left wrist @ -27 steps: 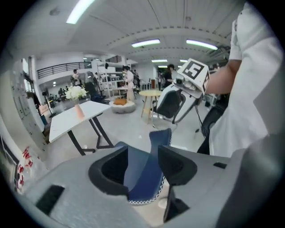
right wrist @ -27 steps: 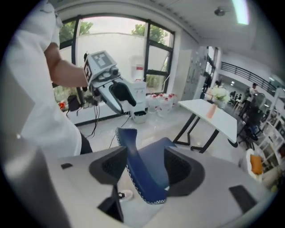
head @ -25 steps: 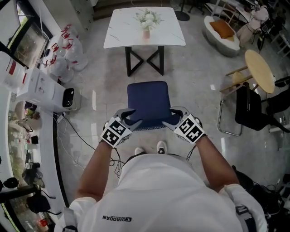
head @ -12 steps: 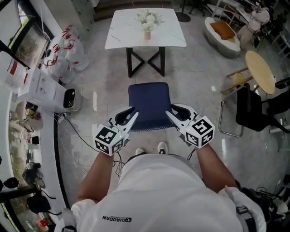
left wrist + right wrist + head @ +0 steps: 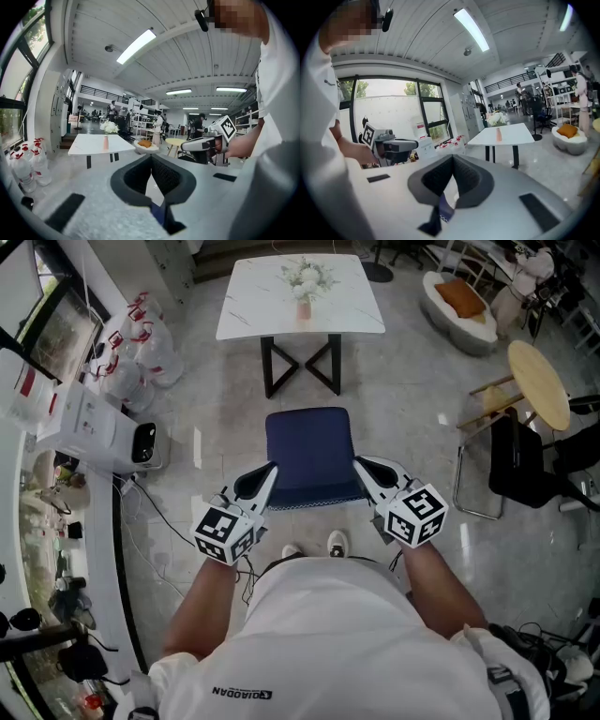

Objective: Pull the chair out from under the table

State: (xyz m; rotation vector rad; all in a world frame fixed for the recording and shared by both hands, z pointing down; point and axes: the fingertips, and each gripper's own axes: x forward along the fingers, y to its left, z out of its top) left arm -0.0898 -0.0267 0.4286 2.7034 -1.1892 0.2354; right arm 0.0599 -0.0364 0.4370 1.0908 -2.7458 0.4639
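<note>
**A:** Where is the chair right now?

**B:** The blue chair (image 5: 310,456) stands on open floor (image 5: 403,399), on the near side of the white table (image 5: 253,313) and well apart from it. There is bare floor between the two. The seat's near edge is just beyond my shoes (image 5: 335,543).

**A:** And your grippers?

**B:** My left gripper (image 5: 262,480) is at the seat's near left corner and my right gripper (image 5: 367,472) is at its near right corner. Both point toward the far table. The jaws of both have just been closing, and now the tips meet with nothing between them. In each gripper view I see only a sliver of blue through the gap behind the shut tips.

**A:** Are they touching the seat?

**B:** I cannot tell. From above, the tips line up with the seat's side edges, but contact does not show.

**A:** Anything on the table?

**B:** A pink vase (image 5: 303,308) with white flowers stands near its middle. Off to the right, a round wooden table (image 5: 539,385) stands by a black chair (image 5: 517,465).
</note>
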